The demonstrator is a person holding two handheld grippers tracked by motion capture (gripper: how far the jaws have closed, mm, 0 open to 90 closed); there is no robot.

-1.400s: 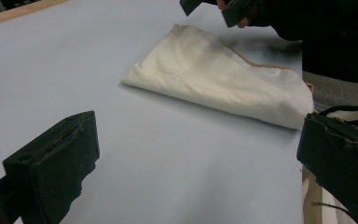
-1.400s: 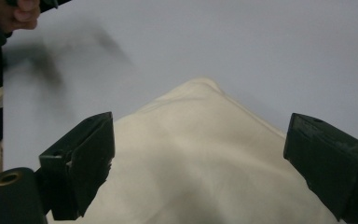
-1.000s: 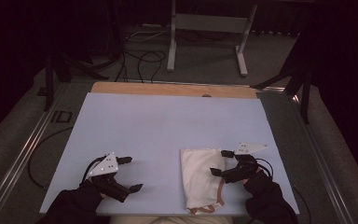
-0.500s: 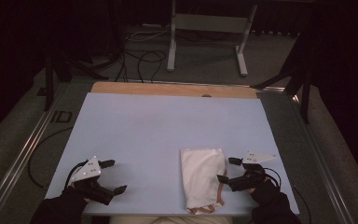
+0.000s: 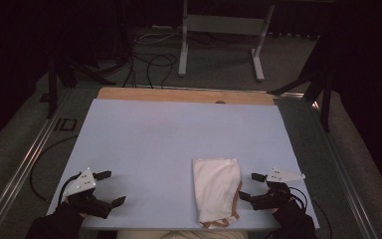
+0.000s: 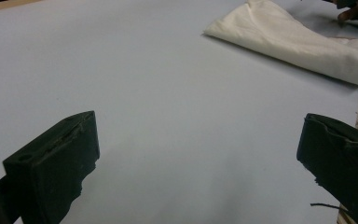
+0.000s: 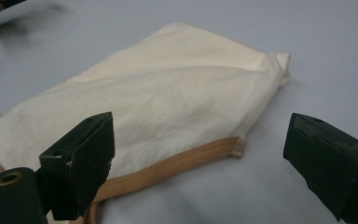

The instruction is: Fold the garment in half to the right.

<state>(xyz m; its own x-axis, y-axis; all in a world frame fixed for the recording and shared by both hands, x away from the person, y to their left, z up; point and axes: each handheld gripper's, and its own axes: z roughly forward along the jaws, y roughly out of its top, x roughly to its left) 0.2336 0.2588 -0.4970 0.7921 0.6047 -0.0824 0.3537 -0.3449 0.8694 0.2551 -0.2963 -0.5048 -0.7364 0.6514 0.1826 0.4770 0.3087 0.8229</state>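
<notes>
High view puts your left hand-held gripper (image 5: 103, 189) at the near left corner of the pale blue surface (image 5: 179, 139), jaws spread wide with nothing between them, well apart from the cream cloth bag with a tan hem (image 5: 216, 189). That bag lies flat, just left of your right hand-held gripper (image 5: 251, 186), whose jaws also stand spread and pinch nothing.

If the fold is finished, lift both hands straight away so no jaw catches the fabric. If you mean to take the bag again, bring the right jaws low over the tan hem, close on that stiffer edge rather than the loose middle, and use the left hand to pin the far side.

Left gripper view gives you the bag (image 6: 298, 42) far off beyond the right jaw, showing how much bare surface lies between. Right gripper view shows what the high view blurs: the tan hem (image 7: 177, 163) runs just ahead of the left jaw, and the cream cloth (image 7: 177, 93) has soft creases and a small tab at its far corner.
</notes>
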